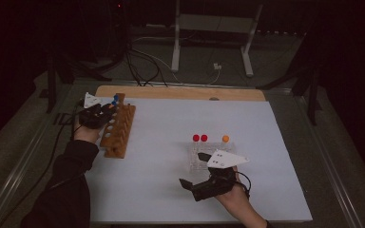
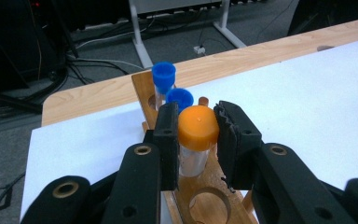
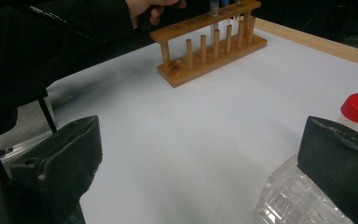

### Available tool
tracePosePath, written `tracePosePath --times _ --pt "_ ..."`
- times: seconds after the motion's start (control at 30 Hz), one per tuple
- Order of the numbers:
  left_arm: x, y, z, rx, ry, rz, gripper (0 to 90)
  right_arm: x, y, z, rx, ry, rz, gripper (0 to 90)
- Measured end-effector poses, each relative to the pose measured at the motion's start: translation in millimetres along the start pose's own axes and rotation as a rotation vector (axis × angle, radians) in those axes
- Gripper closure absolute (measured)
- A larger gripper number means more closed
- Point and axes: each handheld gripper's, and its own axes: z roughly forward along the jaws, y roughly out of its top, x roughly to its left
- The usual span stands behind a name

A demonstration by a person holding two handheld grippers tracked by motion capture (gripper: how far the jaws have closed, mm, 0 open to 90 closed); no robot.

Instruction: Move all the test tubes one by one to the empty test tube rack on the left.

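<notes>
A lab: wooden tube rack (image 1: 118, 131), capped tubes (image 2: 197, 140), clear plastic rack (image 3: 298, 198).

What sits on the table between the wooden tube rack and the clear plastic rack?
Nothing: in the high view, bare white table separates the wooden rack from the clear rack. The right tongs hover open at the clear rack's near edge.

Two tube racks stand on the white table — one wooden rack (image 1: 118, 126) and one clear plastic rack (image 1: 204, 159). Capped tubes number six in all: two blue-capped tubes (image 2: 163, 77) in the wooden rack, one orange-capped tube (image 2: 197, 128) over that rack between black jaws, and, at the plastic rack, two red-capped tubes (image 1: 196, 138) and one more orange-capped one (image 1: 225, 138). Two hand-held grippers are at work — the left gripper (image 1: 105, 113) and the right gripper (image 1: 194, 170).
</notes>
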Motion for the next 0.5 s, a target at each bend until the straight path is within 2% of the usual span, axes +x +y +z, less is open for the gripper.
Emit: tracePosePath --times 0.17,0.37,0.5 --pt "0.1 -1.7 -0.8 -0.003 0.003 -0.006 71.6 0.4 0.4 -0.2 0.002 0.004 -0.005 0.0" --pt "0.0 0.0 -2.5 0.017 -0.006 0.002 69.9 -0.7 2.5 -3.4 -0.007 0.006 -0.009 0.0" --pt "-3.0 -0.3 -8.9 0.036 -0.025 0.027 55.4 -3.5 5.1 -7.9 -0.010 0.001 -0.013 0.0"
